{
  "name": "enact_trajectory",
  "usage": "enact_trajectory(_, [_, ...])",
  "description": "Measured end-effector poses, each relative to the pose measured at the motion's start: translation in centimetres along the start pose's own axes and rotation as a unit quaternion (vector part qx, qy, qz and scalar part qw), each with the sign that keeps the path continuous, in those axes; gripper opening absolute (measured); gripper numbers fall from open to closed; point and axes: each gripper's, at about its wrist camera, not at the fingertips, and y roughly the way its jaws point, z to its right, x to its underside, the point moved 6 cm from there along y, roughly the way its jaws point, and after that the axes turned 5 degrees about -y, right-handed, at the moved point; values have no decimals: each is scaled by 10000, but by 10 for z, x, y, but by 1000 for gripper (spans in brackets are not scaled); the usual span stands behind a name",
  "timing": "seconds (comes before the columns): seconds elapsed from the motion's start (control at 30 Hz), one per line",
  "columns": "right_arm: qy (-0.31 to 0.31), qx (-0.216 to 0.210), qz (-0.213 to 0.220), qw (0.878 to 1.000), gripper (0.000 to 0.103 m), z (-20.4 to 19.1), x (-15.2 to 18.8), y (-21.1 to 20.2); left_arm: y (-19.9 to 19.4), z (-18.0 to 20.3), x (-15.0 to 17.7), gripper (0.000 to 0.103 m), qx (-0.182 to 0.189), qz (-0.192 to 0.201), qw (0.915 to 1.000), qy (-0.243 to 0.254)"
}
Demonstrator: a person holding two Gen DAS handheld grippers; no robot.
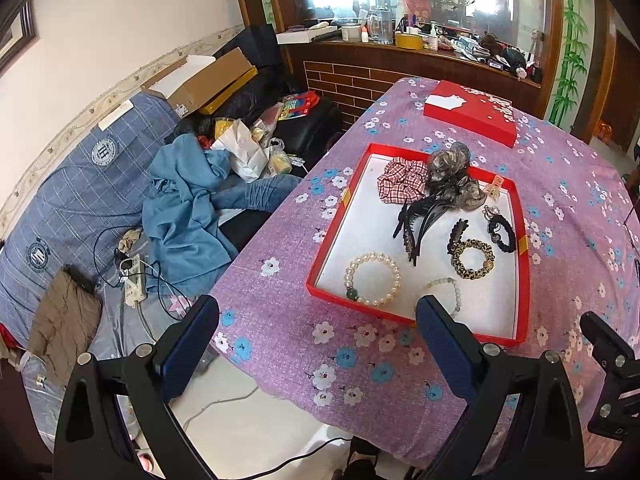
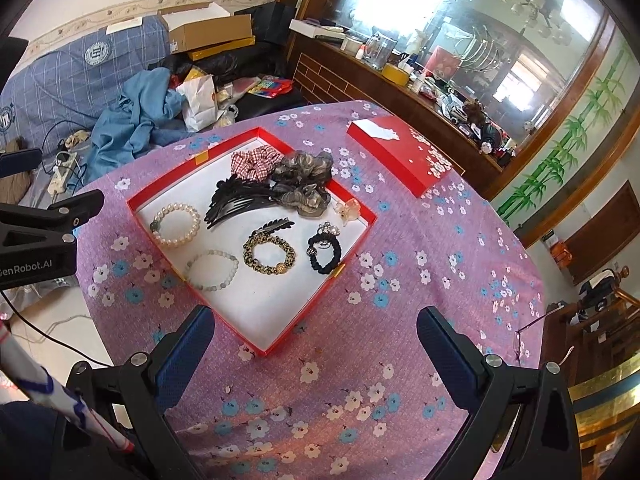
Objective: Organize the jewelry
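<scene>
Both tools are spread wide and hold nothing: the left gripper (image 1: 318, 340) hangs low in its frame above the near rim of the red box (image 1: 525, 264), and the right gripper (image 2: 316, 354) hangs at the bottom of its frame over bare tablecloth (image 2: 420, 280), short of the box's near corner; the jewelry all lies inside that box, at the centre of both views; the pearl bracelet (image 2: 176, 226) sits toward the left corner, the pale bead bracelet (image 2: 212, 269) just below it, the gold chain bracelet (image 2: 269, 256) at the middle and the black hair tie (image 2: 325, 254) to its right, while the black hair claws (image 2: 236, 202), plaid scrunchie (image 2: 253, 164) and grey scrunchie (image 2: 304, 180) crowd the upper part; the likeliest trouble, I judge, is a finger catching the thin raised wall and tipping or sliding the light box, or a pad closing on two neighbours at once where the claw teeth and scrunchies overlap; round beads may also roll out of a shallow pinch; the lower white floor of the box is open, giving the best room to come down; the lid (image 2: 400, 156) lies apart at upper right; the table edge at left drops to the floor, so anything flicked that way would be lost.
</scene>
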Motion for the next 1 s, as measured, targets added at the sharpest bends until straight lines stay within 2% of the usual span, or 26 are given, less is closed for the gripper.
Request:
enact_trajectory(0.67, [-249,48,-286,9993,103,-20,-9,17,25,-19,-2,98,79,-183,9995,-235])
enact_trajectory(1.0, [-91,118,-408,9991,103,-16,-11,25,34,-19,-13,98,50,-178,9998,-43])
